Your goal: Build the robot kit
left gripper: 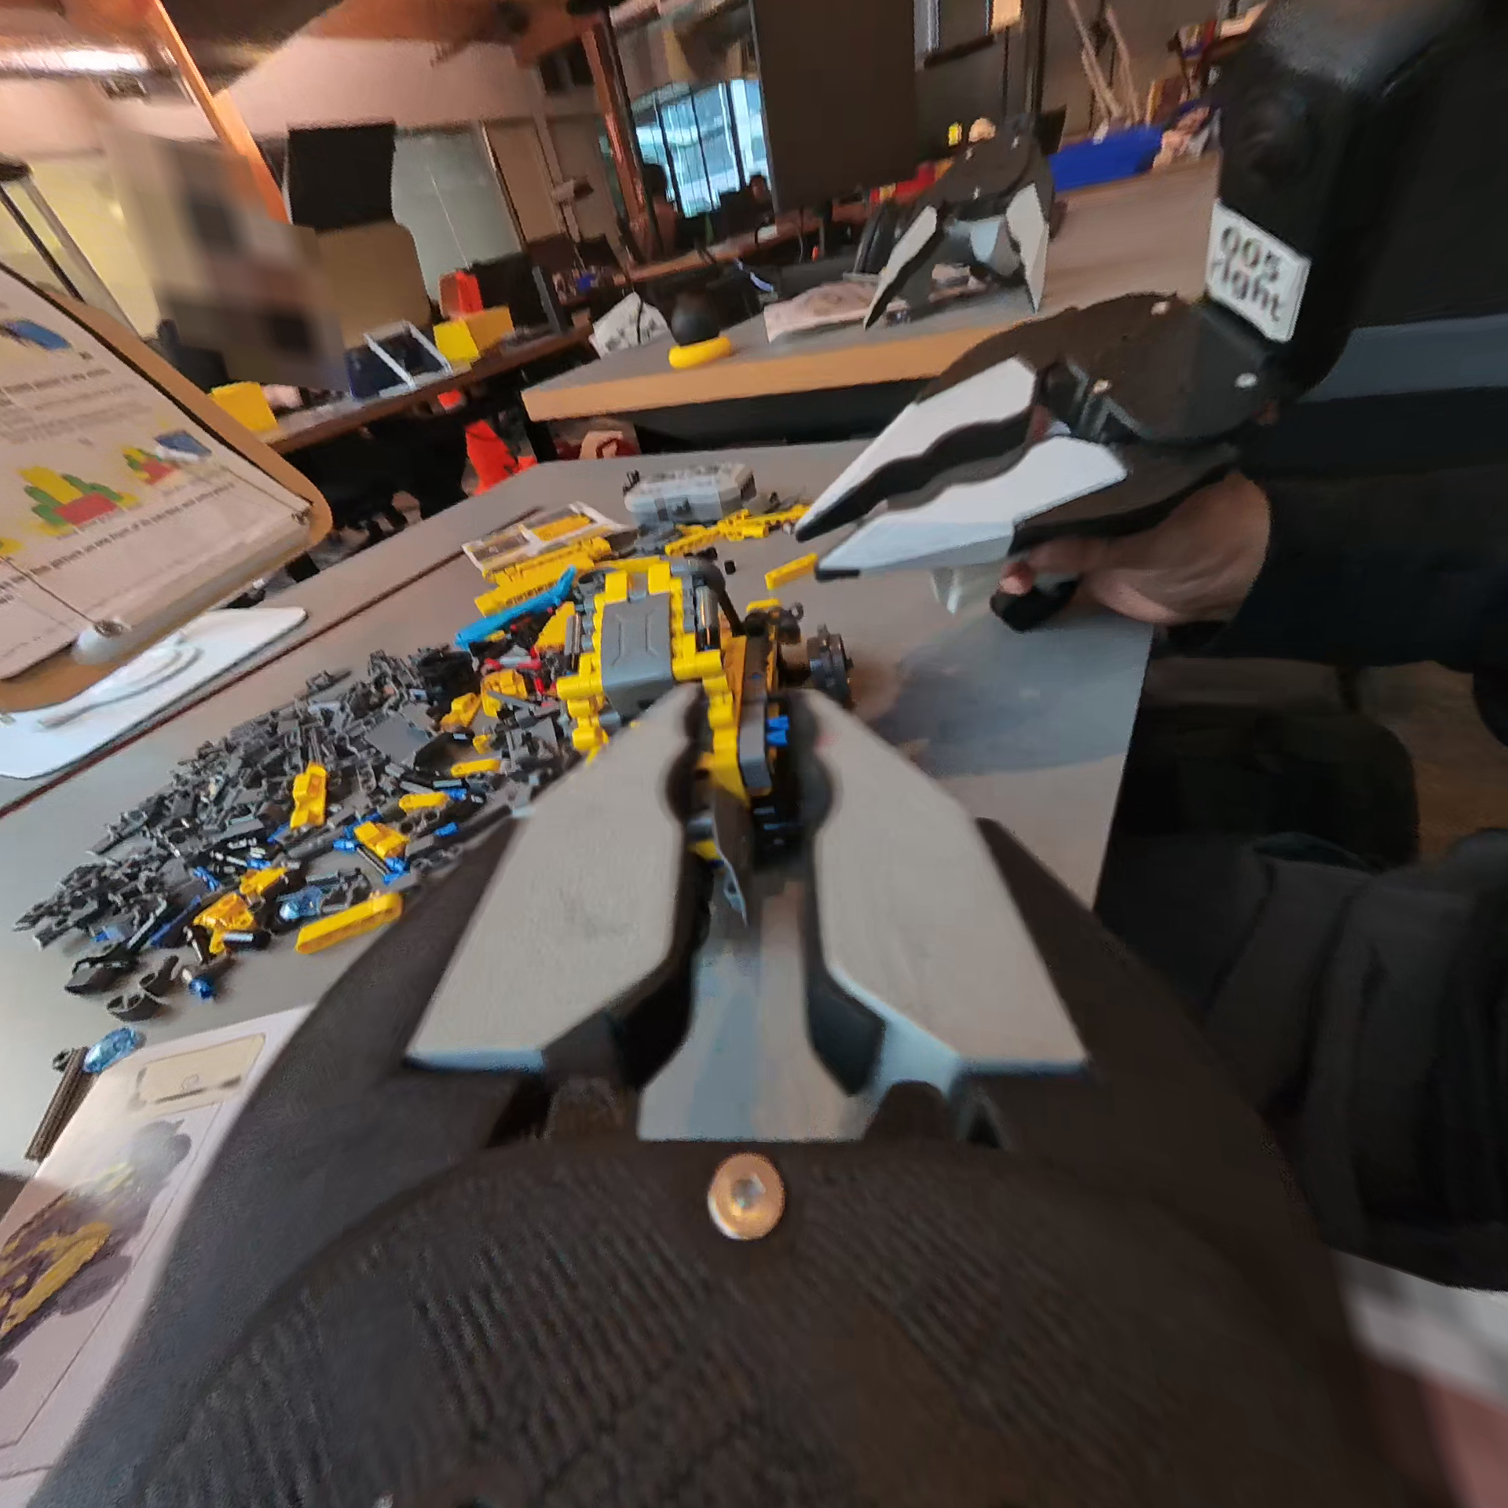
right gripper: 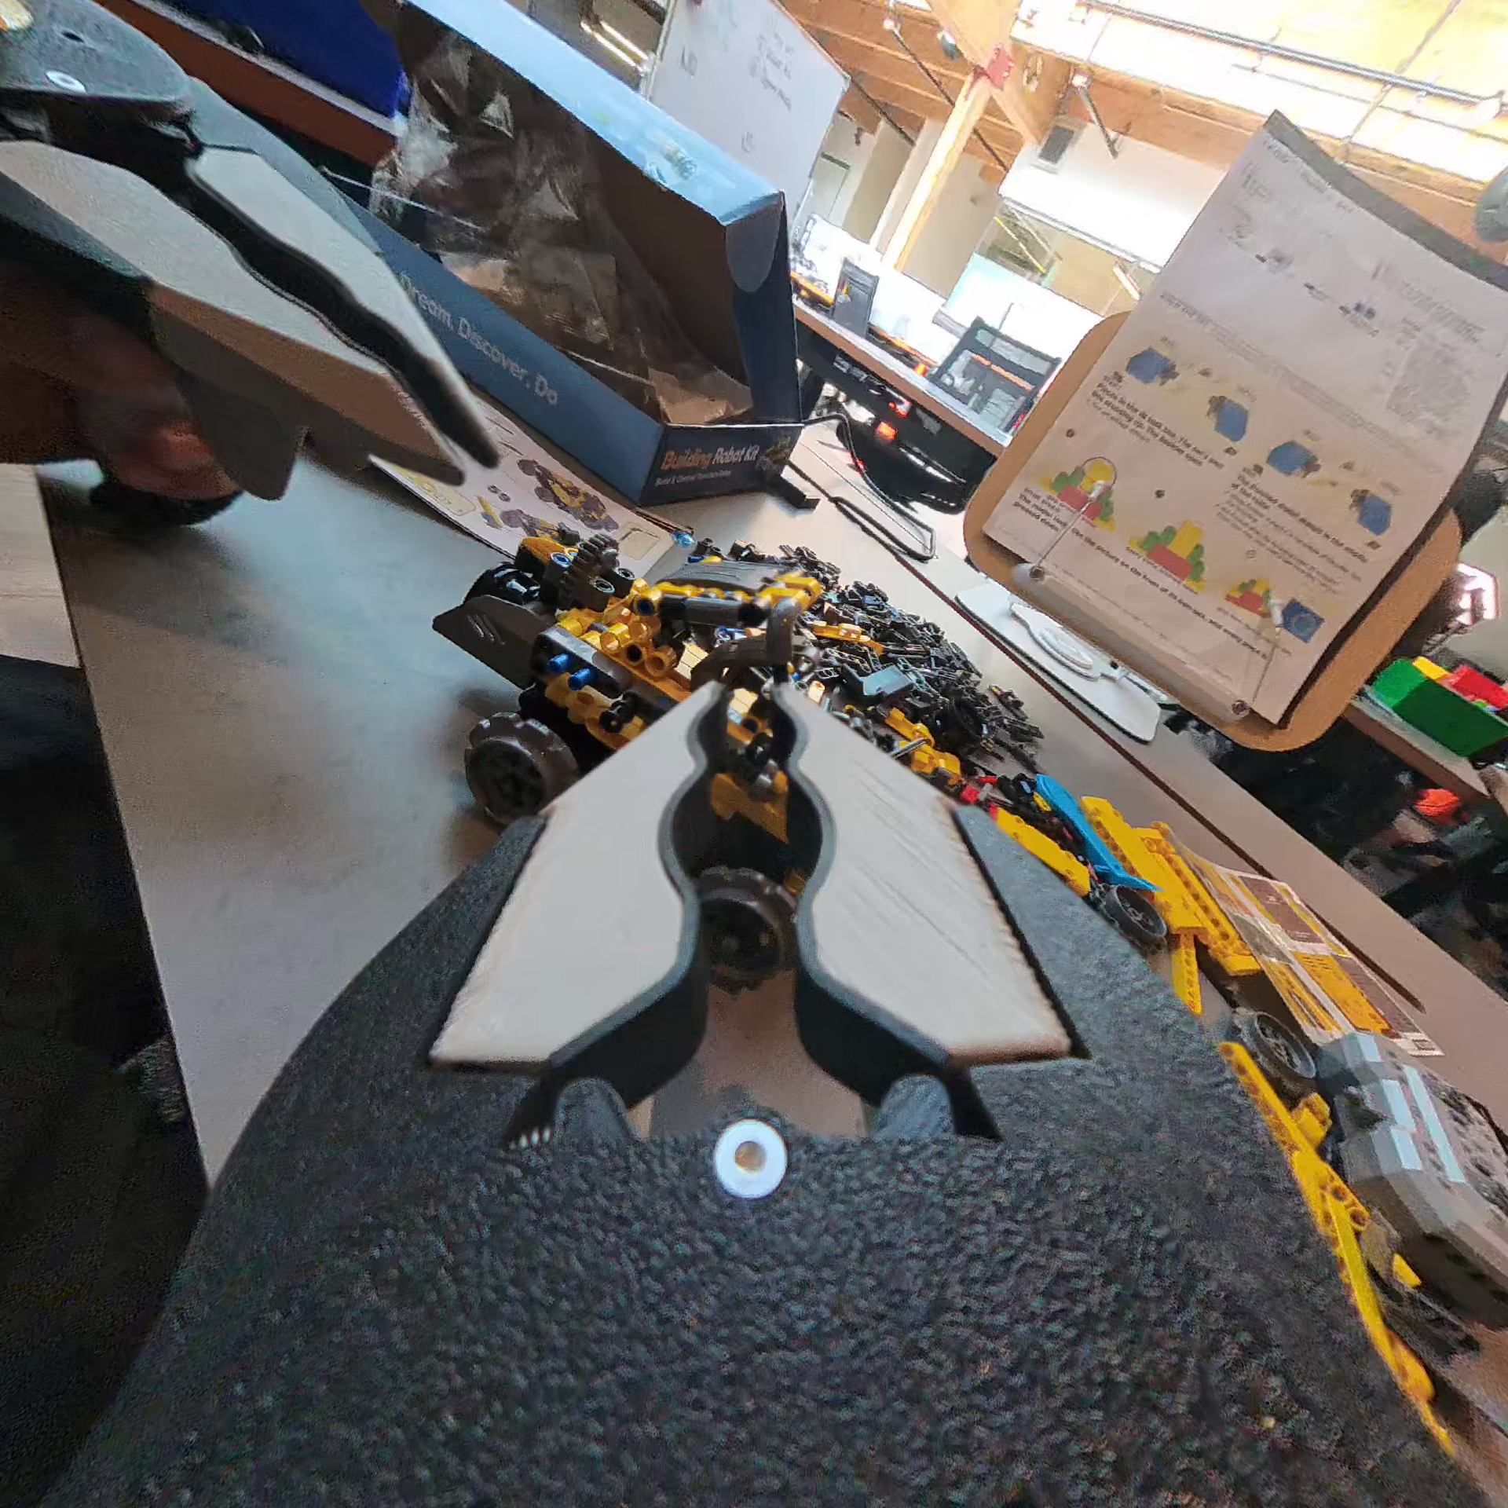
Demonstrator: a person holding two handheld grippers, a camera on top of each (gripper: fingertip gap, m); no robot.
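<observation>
A half-built yellow, grey and black toy vehicle [left gripper: 636, 653] stands on the grey table [left gripper: 1020, 734]. In the left wrist view it shows through the gap of my left gripper [left gripper: 751, 698], whose jaws stand apart. The right wrist view shows the left gripper [right gripper: 469, 461] up in the air, clear of the vehicle [right gripper: 587, 645], with nothing in it. My right gripper [right gripper: 747, 694] has its tips only slightly apart, with the vehicle behind them. In the left wrist view the right gripper [left gripper: 812, 547] hovers above the table past the vehicle, and I see nothing between its fingers.
A heap of small black, yellow and blue parts [left gripper: 245, 800] lies left of the vehicle. Yellow beams [right gripper: 1142, 865] and a grey block [right gripper: 1403, 1142] lie nearby. A dark open box [right gripper: 571, 383], a leaflet [right gripper: 538, 490] and an instruction stand [right gripper: 1224, 490] ring the table. Across from one pair of fingers to the other is roughly 9 centimetres.
</observation>
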